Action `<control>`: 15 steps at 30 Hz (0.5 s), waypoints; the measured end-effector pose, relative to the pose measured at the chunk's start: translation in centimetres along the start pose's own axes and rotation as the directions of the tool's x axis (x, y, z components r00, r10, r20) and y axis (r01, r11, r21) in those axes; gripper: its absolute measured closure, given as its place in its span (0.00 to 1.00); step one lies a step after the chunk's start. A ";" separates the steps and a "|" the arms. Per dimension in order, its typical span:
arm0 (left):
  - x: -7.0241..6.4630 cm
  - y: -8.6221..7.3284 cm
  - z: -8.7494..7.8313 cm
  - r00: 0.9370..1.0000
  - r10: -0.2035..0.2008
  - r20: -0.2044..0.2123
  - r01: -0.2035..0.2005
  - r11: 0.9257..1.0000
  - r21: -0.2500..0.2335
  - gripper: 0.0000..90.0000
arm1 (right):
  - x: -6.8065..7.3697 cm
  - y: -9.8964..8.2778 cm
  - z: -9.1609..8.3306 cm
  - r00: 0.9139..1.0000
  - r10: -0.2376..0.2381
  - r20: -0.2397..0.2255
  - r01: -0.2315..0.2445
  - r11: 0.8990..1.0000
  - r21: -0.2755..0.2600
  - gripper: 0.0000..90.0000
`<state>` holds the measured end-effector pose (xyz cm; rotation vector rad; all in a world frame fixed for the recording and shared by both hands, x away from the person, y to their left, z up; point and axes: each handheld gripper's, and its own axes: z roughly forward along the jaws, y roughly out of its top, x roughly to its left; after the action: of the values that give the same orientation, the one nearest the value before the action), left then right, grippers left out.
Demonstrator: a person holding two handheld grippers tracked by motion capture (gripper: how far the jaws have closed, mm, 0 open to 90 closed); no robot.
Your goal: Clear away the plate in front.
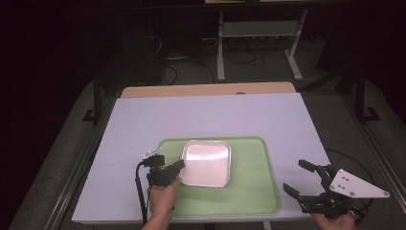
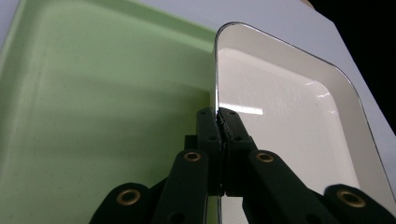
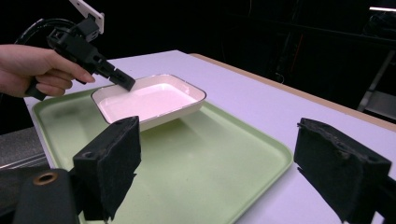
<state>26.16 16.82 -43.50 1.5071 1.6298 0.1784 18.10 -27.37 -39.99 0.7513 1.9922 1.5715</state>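
Observation:
A white square dish point(image 1: 207, 163) with a thin dark rim sits in the left half of a pale green tray point(image 1: 249, 191). My left gripper point(image 1: 181, 164) is shut on the dish's left rim. In the left gripper view the two jaws pinch that rim point(image 2: 218, 114), with the dish's inside point(image 2: 280, 107) on one side and the tray floor point(image 2: 93, 107) on the other. My right gripper point(image 1: 295, 175) is open and holds nothing, just off the tray's right edge. The right gripper view looks between its pads point(image 3: 116, 154) across the tray point(image 3: 196, 158) to the dish point(image 3: 149, 100) and the left gripper point(image 3: 126, 83).
The tray lies on a lavender table cover point(image 1: 206, 115), near its front edge. A wooden strip point(image 1: 206, 89) borders the table's far side. Beyond it stand a metal frame point(image 1: 221, 43) and floor cables. The left gripper's cable point(image 1: 140, 191) trails down to the front edge.

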 end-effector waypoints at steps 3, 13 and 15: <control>0.4 -0.3 0.2 1.000 -0.016 -0.013 0.016 1.000 0.007 0.98 | 0.0 0.0 0.0 1.000 -0.001 -0.002 0.001 1.000 0.001 0.15; 0.2 -1.3 -0.1 0.999 -0.029 -0.044 0.029 1.000 -0.003 0.97 | 0.1 0.0 0.2 1.000 -0.005 -0.008 0.005 1.000 0.006 0.15; 0.0 -1.6 -0.2 0.998 -0.022 -0.059 0.022 1.000 -0.007 0.98 | 0.1 0.0 0.2 1.000 -0.006 -0.009 0.006 1.000 0.006 0.15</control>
<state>24.86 16.50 -44.38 1.4912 1.6910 0.2175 18.16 -27.15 -40.04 0.7416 2.0048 1.5681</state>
